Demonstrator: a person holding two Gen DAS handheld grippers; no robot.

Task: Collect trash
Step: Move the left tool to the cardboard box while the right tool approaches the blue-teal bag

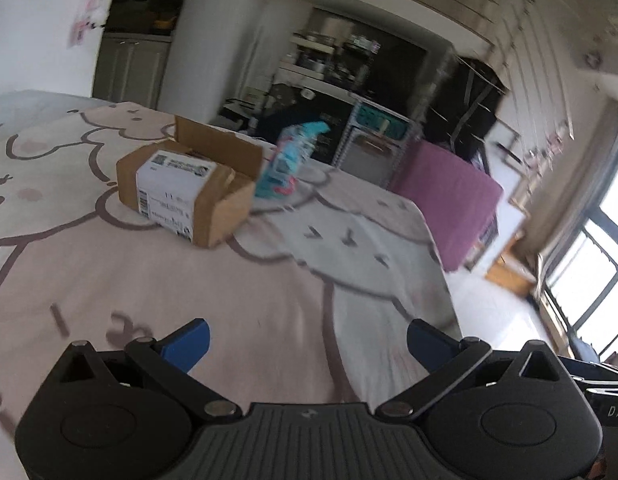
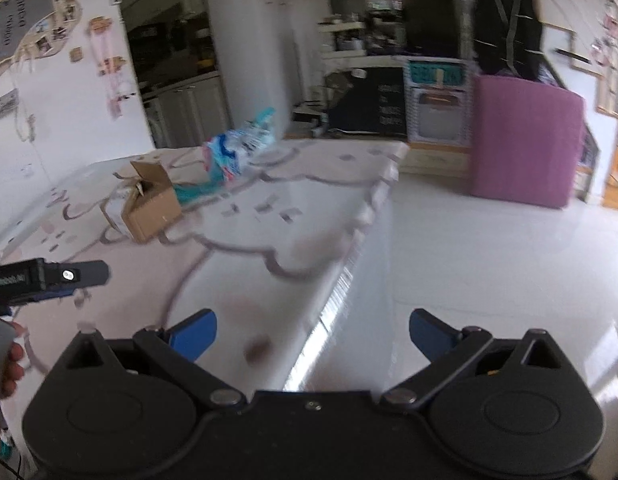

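An open brown cardboard box (image 1: 189, 188) with a white shipping label lies on a pink cartoon-print mat (image 1: 149, 280). Behind it leans a crumpled blue and white plastic package (image 1: 289, 160). My left gripper (image 1: 307, 342) hovers open well short of the box, nothing between its blue fingers. In the right wrist view the box (image 2: 151, 204) and the package (image 2: 237, 148) sit far off at the upper left. My right gripper (image 2: 313, 332) is open over the mat's edge (image 2: 349, 264), holding nothing. The left gripper's side (image 2: 49, 278) shows at the left edge there.
A glossy white floor (image 2: 489, 260) spreads to the right of the mat. A purple covered block (image 2: 525, 140) and a toy kitchen (image 2: 435, 100) stand at the back. Large windows (image 1: 597, 272) are at the right. A hand (image 2: 11, 364) shows at the left edge.
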